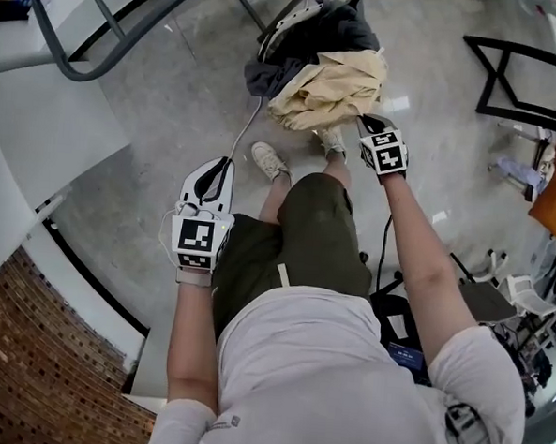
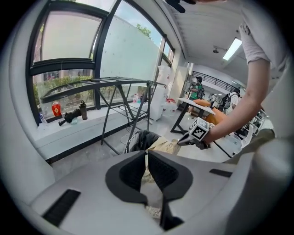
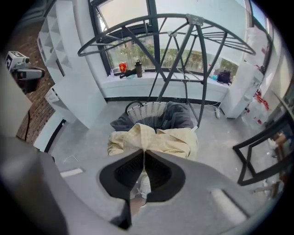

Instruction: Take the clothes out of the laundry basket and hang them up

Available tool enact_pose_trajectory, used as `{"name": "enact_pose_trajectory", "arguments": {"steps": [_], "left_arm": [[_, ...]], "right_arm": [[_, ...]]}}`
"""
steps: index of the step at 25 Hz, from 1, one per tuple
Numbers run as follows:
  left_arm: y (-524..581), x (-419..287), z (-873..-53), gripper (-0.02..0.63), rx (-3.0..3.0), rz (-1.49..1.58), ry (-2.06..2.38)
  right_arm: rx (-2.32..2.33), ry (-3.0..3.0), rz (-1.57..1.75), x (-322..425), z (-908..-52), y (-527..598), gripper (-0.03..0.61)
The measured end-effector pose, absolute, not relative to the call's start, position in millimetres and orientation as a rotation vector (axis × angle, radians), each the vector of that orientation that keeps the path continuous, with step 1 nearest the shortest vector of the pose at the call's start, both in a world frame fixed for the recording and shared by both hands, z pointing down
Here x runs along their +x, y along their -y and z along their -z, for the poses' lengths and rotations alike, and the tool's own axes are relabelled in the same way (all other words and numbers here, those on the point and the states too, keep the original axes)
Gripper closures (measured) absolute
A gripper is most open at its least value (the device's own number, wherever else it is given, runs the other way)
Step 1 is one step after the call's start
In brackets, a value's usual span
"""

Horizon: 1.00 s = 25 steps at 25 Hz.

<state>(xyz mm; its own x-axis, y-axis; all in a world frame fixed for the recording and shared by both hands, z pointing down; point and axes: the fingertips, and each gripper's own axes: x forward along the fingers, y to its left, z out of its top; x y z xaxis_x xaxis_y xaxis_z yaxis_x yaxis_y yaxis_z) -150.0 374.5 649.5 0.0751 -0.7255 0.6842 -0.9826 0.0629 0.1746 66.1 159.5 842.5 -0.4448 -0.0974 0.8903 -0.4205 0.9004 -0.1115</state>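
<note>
Rack: grey drying rack (image 1: 101,13) fills the head view's upper left, beyond the basket; the rails in sight carry nothing.
Left gripper: the left gripper (image 1: 223,164) has its jaws together on nothing, low by the person's left thigh and well apart from the cloth.
Basket: the laundry basket (image 1: 288,20) sits on the floor ahead of the feet, at the rack's foot, with dark clothes (image 1: 332,27) heaped inside.
Garment: the cream garment (image 1: 328,88) is bunched over the basket's near rim and hangs down from its pinch point.
Right gripper: the right gripper (image 1: 364,120) is clamped on a fold at the garment's near edge.
Coming move: the rack lies up and left of the held cloth. The right hand would likely carry the cloth there, while the empty left, nearer the rack, can take a second edge.
</note>
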Motion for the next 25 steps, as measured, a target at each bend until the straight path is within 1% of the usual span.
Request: {"name": "enact_pose_trajectory", "arguments": {"steps": [14,25], "left_arm": [[-327.9,-127.8,-610.6,0.612,1.931,-0.503,1.632],[-272.3,-96.8,-577.8,0.606,2.111,-0.472,1.549]], "right_arm": [[0.658,2.299,-0.305,72.2,-654.8,-121.7,0.563],[0.801,2.572,-0.175,52.2,-489.1,-103.1,0.563]]}}
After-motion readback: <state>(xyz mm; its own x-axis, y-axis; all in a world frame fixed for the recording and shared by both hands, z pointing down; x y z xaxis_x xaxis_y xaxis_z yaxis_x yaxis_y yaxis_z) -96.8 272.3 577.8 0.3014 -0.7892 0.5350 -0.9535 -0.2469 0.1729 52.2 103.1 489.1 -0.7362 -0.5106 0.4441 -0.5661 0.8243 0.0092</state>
